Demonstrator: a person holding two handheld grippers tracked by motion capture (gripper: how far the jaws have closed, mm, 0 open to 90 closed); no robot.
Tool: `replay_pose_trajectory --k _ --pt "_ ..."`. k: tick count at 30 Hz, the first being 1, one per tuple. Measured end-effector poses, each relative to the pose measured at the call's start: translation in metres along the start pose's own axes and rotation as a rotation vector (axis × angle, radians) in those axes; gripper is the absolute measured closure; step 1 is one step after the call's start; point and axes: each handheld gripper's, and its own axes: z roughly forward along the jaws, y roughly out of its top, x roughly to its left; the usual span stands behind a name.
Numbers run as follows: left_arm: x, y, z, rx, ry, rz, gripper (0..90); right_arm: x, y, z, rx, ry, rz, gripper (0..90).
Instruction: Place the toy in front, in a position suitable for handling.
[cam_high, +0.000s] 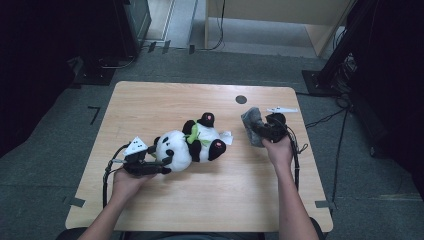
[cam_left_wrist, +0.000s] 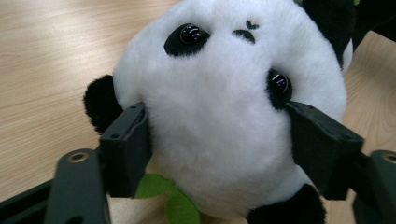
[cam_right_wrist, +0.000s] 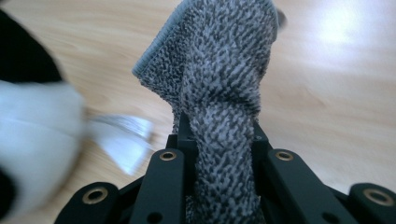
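Note:
A black-and-white plush panda with a green leaf on its chest lies on its back in the middle of the wooden table. My left gripper reaches in from the left. In the left gripper view its two jaws press into the fur on both sides of the panda's head, one just below an eye. My right gripper is at the right of the table, held off the surface. It is shut on a grey terry cloth, which stands up bunched from between the jaws.
A white fabric tag sticks out from the panda toward the cloth. A dark round hole sits near the table's far edge. Cables trail from both grippers. Dark stands and a wooden cabinet are on the floor beyond the table.

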Motion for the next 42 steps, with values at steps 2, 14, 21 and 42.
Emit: replay_pose_trajectory --k 2,14,21,42 --pt "0.0 0.0 0.0 -0.003 0.002 0.0 28.1 0.013 0.008 -0.008 -0.03 0.021 -0.034 76.7" --pt "-0.002 -0.002 0.0 -0.013 0.011 -0.001 29.3 0.102 0.071 -0.009 -0.023 0.22 -0.193 76.7" --pt "-0.001 -0.001 -0.001 -0.01 0.002 -0.002 33.9 0.155 0.102 0.018 0.039 0.29 -0.287 76.4" --pt "-0.002 0.001 0.0 0.016 0.003 0.008 49.7 0.265 0.084 0.14 0.417 0.359 -0.455 76.5"
